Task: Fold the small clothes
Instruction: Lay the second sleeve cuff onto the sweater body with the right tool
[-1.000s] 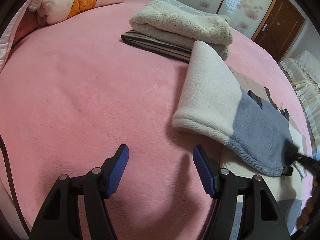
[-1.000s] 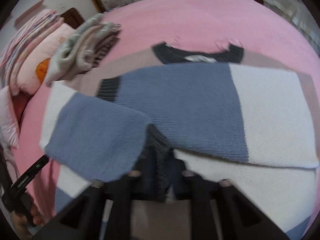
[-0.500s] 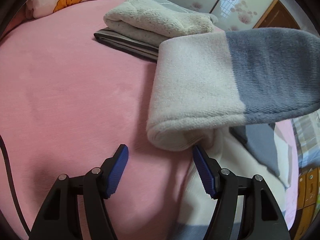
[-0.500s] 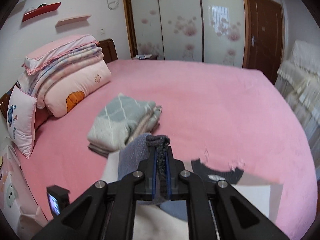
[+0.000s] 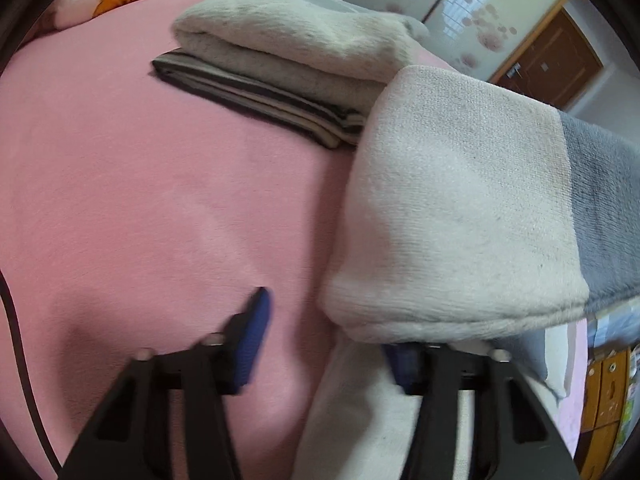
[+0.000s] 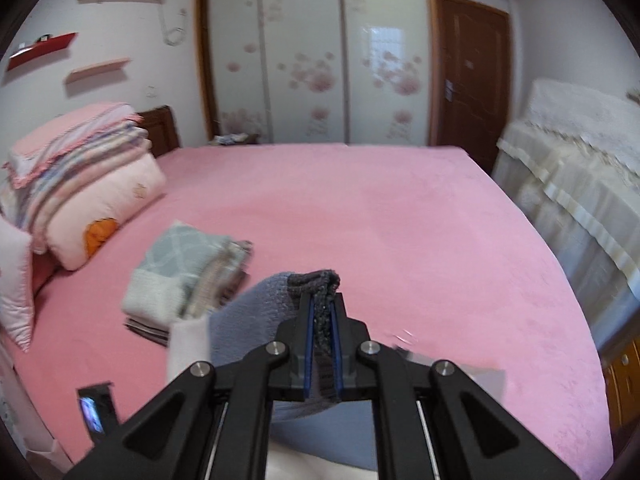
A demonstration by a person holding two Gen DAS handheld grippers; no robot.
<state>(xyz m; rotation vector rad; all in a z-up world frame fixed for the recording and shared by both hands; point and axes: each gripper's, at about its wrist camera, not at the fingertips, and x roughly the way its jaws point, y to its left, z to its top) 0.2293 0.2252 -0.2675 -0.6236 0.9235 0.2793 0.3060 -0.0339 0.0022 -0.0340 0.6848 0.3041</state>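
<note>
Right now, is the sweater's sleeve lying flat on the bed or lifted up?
Lifted up. The right gripper pinches its dark cuff, and the sleeve hangs above the pink bed.

One sweater [image 5: 460, 216], perhaps three folded clothes [image 6: 188, 280]

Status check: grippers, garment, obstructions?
Right gripper shut on dark ribbed cuff. Left gripper closing beside white-and-blue knitted sleeve. Folded clothes stack behind, clear.

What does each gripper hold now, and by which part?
Right gripper: shut on the sweater's dark ribbed cuff. Left gripper: closing, not yet gripping.
</note>
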